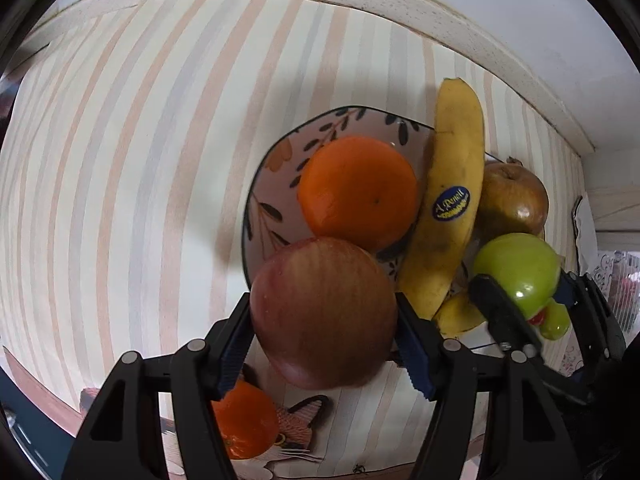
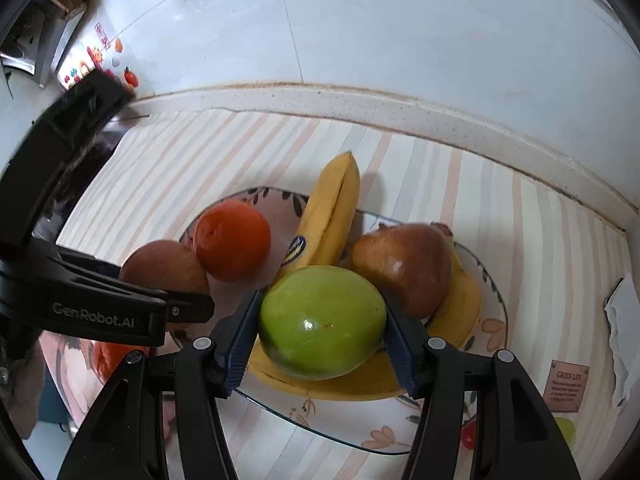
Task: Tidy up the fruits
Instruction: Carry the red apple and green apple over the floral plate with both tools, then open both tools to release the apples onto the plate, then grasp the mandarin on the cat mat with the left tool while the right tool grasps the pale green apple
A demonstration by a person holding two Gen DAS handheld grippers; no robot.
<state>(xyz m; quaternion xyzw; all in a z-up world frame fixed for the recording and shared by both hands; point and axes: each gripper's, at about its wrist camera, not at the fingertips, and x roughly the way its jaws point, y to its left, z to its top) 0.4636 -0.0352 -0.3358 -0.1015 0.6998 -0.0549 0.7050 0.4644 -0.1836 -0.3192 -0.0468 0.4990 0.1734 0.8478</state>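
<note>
My left gripper (image 1: 324,320) is shut on a red apple (image 1: 324,312) and holds it over the near rim of a floral plate (image 1: 276,164). On the plate lie an orange (image 1: 358,192), a banana (image 1: 450,200) and a pomegranate (image 1: 514,198). My right gripper (image 2: 322,328) is shut on a green apple (image 2: 322,322) above the plate (image 2: 494,304), in front of the bananas (image 2: 330,216) and the pomegranate (image 2: 404,264). The orange (image 2: 232,240) and the red apple (image 2: 162,266) in the left gripper (image 2: 104,304) show at the left.
A second orange (image 1: 246,424) lies on the striped tablecloth (image 1: 140,160) below my left gripper. A stone counter ledge (image 2: 400,108) and white tiled wall run behind. A small card (image 2: 566,386) and white paper (image 2: 622,316) lie at the right.
</note>
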